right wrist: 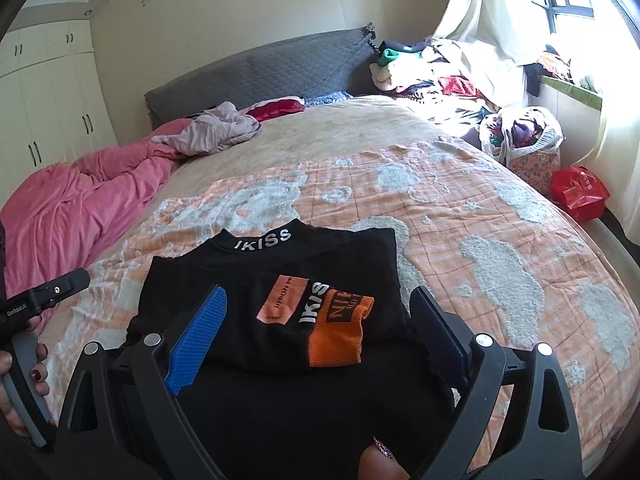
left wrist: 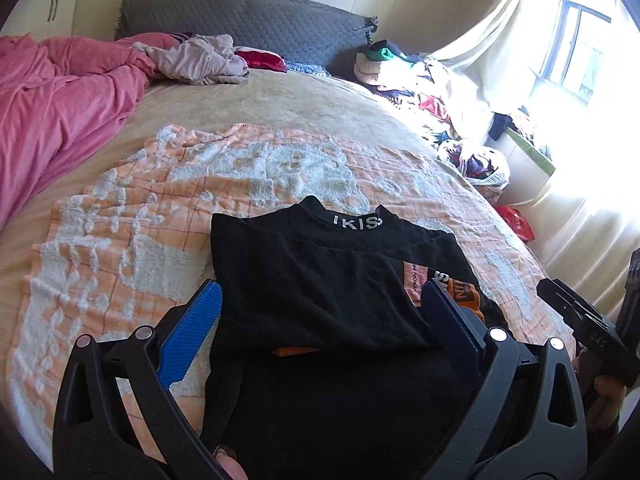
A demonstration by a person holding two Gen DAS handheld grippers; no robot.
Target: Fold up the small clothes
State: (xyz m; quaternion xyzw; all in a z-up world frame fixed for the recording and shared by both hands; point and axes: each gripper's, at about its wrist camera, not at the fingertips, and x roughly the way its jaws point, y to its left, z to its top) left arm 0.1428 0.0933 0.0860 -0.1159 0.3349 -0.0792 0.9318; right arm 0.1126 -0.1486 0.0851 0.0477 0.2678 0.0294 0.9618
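Note:
A small black top (left wrist: 320,272) (right wrist: 280,264) with "IKISS" on its collar lies folded on an orange-and-white blanket (left wrist: 120,216) (right wrist: 460,208) on the bed. One sleeve with an orange cuff (right wrist: 340,336) (left wrist: 468,296) is folded across its front. My left gripper (left wrist: 324,316) hovers over the near edge of the top, its blue pads (left wrist: 196,328) wide apart and touching nothing. My right gripper (right wrist: 320,332) stands open the same way above the cuff, with its body at the right edge of the left wrist view (left wrist: 584,328).
A pink duvet (left wrist: 60,112) (right wrist: 80,208) is bunched at the left, with loose clothes (left wrist: 200,60) by the grey headboard (left wrist: 248,24). A clothes pile (right wrist: 440,76), a full bag (right wrist: 520,132) and a red bag (right wrist: 580,192) line the bed's right side under the window.

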